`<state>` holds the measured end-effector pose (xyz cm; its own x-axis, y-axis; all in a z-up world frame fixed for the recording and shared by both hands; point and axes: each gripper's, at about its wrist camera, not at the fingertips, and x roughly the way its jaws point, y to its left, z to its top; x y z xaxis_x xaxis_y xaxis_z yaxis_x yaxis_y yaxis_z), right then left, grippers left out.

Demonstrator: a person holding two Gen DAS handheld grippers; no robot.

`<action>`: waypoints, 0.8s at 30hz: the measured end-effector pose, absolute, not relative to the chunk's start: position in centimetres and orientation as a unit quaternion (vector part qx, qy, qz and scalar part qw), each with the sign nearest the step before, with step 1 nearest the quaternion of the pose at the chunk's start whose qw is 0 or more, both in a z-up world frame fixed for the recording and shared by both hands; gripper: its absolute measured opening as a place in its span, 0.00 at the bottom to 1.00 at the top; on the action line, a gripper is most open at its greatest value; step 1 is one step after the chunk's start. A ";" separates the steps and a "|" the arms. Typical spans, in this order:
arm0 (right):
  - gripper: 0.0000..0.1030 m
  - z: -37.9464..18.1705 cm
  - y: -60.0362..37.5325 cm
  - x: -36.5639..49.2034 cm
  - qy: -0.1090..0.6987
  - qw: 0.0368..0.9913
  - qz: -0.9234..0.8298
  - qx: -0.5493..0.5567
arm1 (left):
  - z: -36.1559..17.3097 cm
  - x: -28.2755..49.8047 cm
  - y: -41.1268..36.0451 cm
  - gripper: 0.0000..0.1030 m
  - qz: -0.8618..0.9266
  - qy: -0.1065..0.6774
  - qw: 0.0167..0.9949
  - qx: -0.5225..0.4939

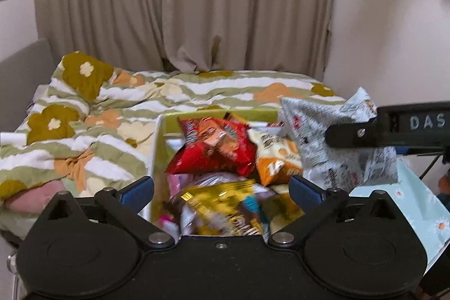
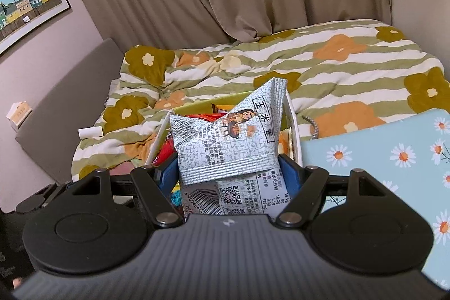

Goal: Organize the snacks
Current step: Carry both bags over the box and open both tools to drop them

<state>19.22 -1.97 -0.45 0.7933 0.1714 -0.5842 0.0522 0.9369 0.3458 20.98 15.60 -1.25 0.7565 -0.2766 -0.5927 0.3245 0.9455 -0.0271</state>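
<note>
Your right gripper (image 2: 229, 173) pinches the crinkled grey-white printed snack packet (image 2: 225, 142) at frame centre, above the white-walled box (image 1: 155, 148); your left gripper (image 1: 220, 187) gapes empty. Release early and the packet may slide off the heaped bags

A box (image 1: 157, 148) with white walls and a yellow-green lining sits on the bed, crammed with snack bags: a red one (image 1: 216, 148) and an orange one (image 1: 278, 159) leaning at the back, a blurred yellow one (image 1: 225, 204) nearer. A crumpled grey-white packet (image 2: 227, 142) stands above the box's right side, pinched at its lower end.
</note>
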 end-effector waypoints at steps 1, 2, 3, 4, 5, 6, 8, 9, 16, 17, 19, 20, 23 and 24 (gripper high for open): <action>0.85 -0.5 -1.9 19.3 0.321 0.930 0.035 0.174 | -1.3 20.9 16.0 1.00 -0.157 0.313 0.936 0.036; 0.85 -0.5 -1.7 19.3 0.320 0.931 0.036 0.173 | -1.3 20.6 16.3 1.00 -0.155 0.314 0.936 0.032; 0.86 -0.5 -1.7 19.4 0.320 0.931 0.037 0.172 | -1.2 20.3 16.7 1.00 -0.150 0.314 0.937 0.029; 0.86 -0.4 -1.7 19.6 0.320 0.931 0.040 0.171 | -1.1 20.3 16.9 1.00 -0.146 0.314 0.938 0.027; 0.86 -0.3 -1.7 19.7 0.319 0.931 0.043 0.173 | -0.9 20.3 17.2 1.00 -0.144 0.315 0.938 0.026; 0.86 -0.2 -1.6 19.9 0.317 0.931 0.045 0.173 | -0.8 20.3 17.5 1.00 -0.141 0.314 0.938 0.025; 0.86 0.1 -1.4 20.3 0.315 0.932 0.052 0.171 | -0.4 20.3 17.8 1.00 -0.134 0.309 0.941 0.023; 0.86 0.2 -1.3 20.6 0.313 0.933 0.055 0.169 | -0.2 20.4 18.0 1.00 -0.131 0.308 0.942 0.022; 0.92 0.3 -0.4 24.0 0.316 0.929 0.078 0.173 | 0.4 20.7 18.8 1.00 -0.114 0.301 0.947 0.019; 1.00 0.0 -0.4 24.7 0.313 0.928 0.085 0.185 | 0.4 20.8 18.9 1.00 -0.113 0.302 0.946 0.020; 1.00 -0.6 -0.4 25.8 0.316 0.925 0.086 0.195 | 0.1 21.1 19.1 1.00 -0.111 0.306 0.945 0.021; 1.00 -1.0 -0.4 26.0 0.317 0.925 0.079 0.196 | 0.0 21.1 19.1 1.00 -0.112 0.308 0.945 0.022; 1.00 -1.7 -0.5 25.6 0.312 0.926 0.070 0.199 | -0.6 21.3 19.3 1.00 -0.118 0.316 0.941 0.025; 1.00 -1.9 -0.5 25.4 0.313 0.926 0.067 0.200 | -0.8 21.4 19.3 1.00 -0.120 0.318 0.940 0.026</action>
